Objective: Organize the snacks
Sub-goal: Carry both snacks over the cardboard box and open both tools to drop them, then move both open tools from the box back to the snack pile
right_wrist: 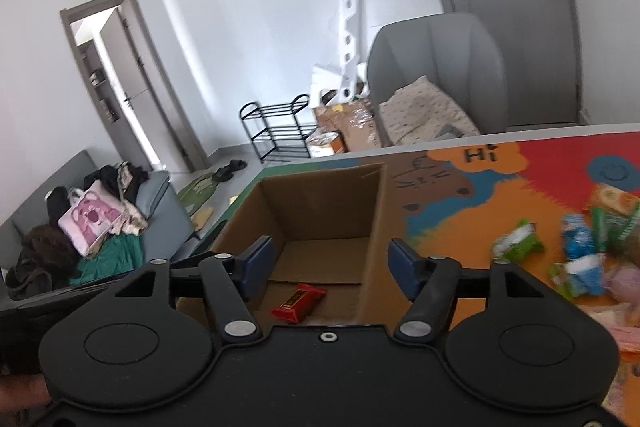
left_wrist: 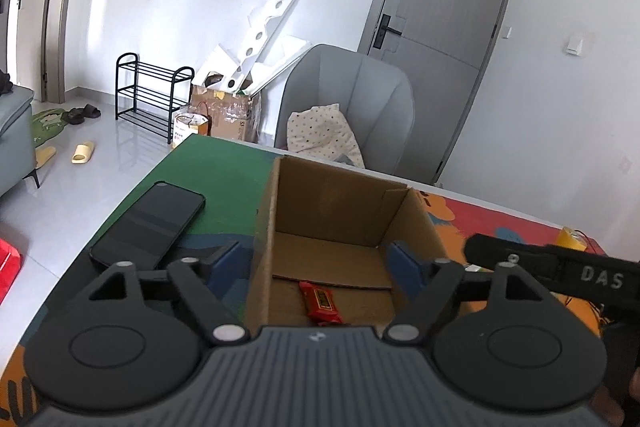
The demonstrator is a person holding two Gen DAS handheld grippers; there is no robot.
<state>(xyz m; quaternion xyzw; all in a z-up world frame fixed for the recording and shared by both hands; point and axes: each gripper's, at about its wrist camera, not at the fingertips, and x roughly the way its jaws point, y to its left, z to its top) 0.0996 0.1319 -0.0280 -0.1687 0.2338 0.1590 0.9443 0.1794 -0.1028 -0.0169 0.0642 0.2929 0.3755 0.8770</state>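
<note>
An open cardboard box (left_wrist: pixel 332 203) stands on the table and shows in the right wrist view too (right_wrist: pixel 320 203). A red snack bar (left_wrist: pixel 322 303) lies on its floor, also seen from the right wrist (right_wrist: pixel 298 303). My left gripper (left_wrist: pixel 320 267) is open and empty above the box's near edge. My right gripper (right_wrist: pixel 330 263) is open and empty above the same box. Several loose snack packets (right_wrist: pixel 580 251), green, blue and pink, lie on the mat right of the box.
A black phone (left_wrist: pixel 150 223) lies on the colourful mat (right_wrist: pixel 500 195) left of the box. A yellow tape roll (left_wrist: pixel 572 237) sits at the far right. A grey chair (left_wrist: pixel 352 107) stands behind the table. The right gripper's body (left_wrist: pixel 560 267) shows beside the left one.
</note>
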